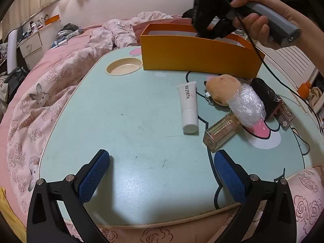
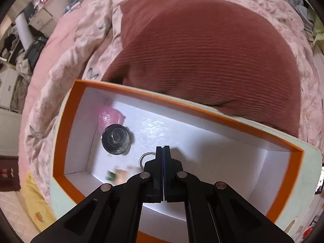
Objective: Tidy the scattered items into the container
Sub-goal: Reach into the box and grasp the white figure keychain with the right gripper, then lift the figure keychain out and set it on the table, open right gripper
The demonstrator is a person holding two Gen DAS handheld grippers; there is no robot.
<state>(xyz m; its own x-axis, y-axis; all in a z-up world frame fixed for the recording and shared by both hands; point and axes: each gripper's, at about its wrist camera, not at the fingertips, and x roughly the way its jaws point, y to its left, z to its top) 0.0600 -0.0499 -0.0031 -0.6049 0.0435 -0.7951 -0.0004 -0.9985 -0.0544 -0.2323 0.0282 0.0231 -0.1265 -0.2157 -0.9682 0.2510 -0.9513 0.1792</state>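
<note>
While the right gripper [image 2: 163,148] is pointing steeply down into the box, these are lying as follows:

Right gripper: its jaws are pressing flat together with nothing between them, hanging over the white floor of the orange box [image 2: 239,119]; a hand [image 1: 261,26] is gripping its grey handle above the box.

Left gripper [image 1: 162,174]: its blue pads [image 1: 94,177] are standing wide apart over bare tabletop, holding nothing.

Orange box: it is sitting at the far edge of the pale green lap table [image 1: 129,121], with a dark round jar [image 2: 117,141], a pink wrapped item [image 2: 108,116] and a metal ring [image 2: 146,158] lying inside near its left end.

Scattered items: a white tube [image 1: 188,107], a tan plush toy [image 1: 222,90], a bubble-wrapped bundle [image 1: 247,105], a gold carton [image 1: 220,133] and a dark block [image 1: 265,99] are lying on the table in front of the box, the bundle resting across the carton and touching the plush.

Surroundings: a pink floral quilt [image 1: 40,105] is spreading around the table, and a dark red pillow [image 2: 212,46] is lying just beyond the box.
</note>
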